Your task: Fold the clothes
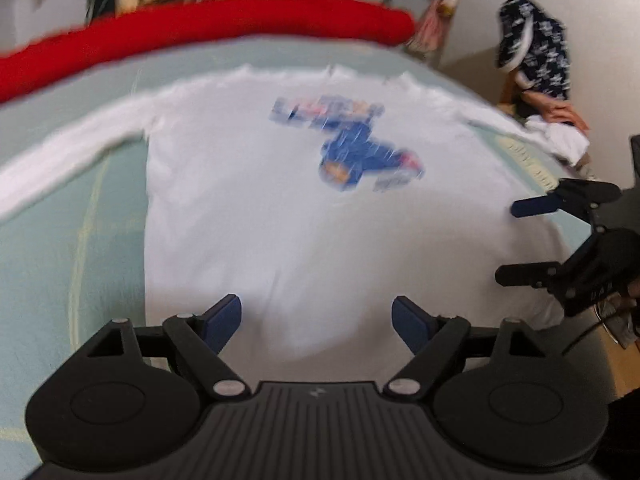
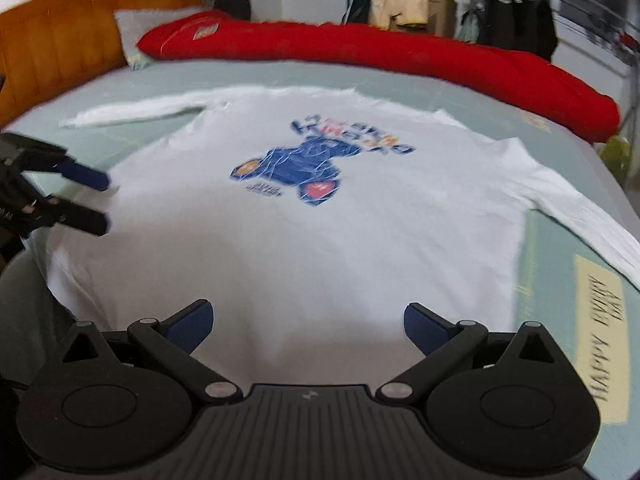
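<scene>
on the pale green bed (image 2: 256,76) a white long-sleeved shirt (image 2: 280,232) lies flat and unfolded just ahead of both tongs, left gripper (image 1: 316,322) and right gripper (image 2: 308,324) spread apart, empty, every fold yet undone.

Two wrist cameras, both angled down from the bed's (image 1: 60,240) near edge.

Each peers close over my own jaws; both share the white shirt (image 2: 300,248), and each catches my other gripper at its frame edge.
</scene>
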The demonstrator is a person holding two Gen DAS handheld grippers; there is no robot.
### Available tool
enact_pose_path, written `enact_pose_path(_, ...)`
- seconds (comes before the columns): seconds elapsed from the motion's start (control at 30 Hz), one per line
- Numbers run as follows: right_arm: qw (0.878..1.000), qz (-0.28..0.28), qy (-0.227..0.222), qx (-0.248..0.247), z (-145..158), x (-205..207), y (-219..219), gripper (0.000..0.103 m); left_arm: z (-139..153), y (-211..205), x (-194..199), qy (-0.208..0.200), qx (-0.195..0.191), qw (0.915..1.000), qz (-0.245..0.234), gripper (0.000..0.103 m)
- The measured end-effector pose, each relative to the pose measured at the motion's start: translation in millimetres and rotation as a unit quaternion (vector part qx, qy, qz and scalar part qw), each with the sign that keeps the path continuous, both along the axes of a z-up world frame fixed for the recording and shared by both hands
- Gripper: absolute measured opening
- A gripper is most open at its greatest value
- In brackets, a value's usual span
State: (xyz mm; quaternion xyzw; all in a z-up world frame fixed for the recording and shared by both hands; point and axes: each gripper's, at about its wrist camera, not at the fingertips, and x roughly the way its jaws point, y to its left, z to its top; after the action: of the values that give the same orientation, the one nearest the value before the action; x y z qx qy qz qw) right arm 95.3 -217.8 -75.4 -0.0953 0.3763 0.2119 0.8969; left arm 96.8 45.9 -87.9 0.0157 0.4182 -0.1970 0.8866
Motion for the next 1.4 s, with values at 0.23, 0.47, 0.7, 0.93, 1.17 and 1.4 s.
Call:
enact_pose_path(0.23, 1.0, -0.02, 0.002, 0.019, -18, -5, -6, 0.103, 6, 26, -22, 0.011, -0.014, 0.9998, 0.003, 0.083)
enact_pose_path(0.47, 0.999, -0.031, 0.003, 0.014, -19, -3, -4, 0.103, 25, 20, 45, -0.026, -0.018, 0.9991, 0.027, 0.083)
enact_pose_path(0.7, 0.999, -0.035, 0.013, 0.011, -18, 0, -2, 0.103, 4, 2, 89, -0.014, -0.018, 0.9991, 0.037, 0.083)
enact_pose_path(0.93, 0.999, -0.035, 0.011, 0.015, -19, 1, -3, 0.103, -11, 8, 76, -0.011, -0.033, 0.9984, 0.044, 0.097)
enact_pose_path(1.17, 0.999, -0.033, 0.007, 0.019, -20, 0, -5, 0.103, -13, 6, 66, -0.018, -0.016, 0.9989, 0.04, 0.102)
enact_pose_path(1.4, 0.999, -0.033, 0.006, 0.02, -20, 0, -5, 0.103, 9, -4, 42, -0.053, 0.017, 0.9979, 0.031, 0.102)
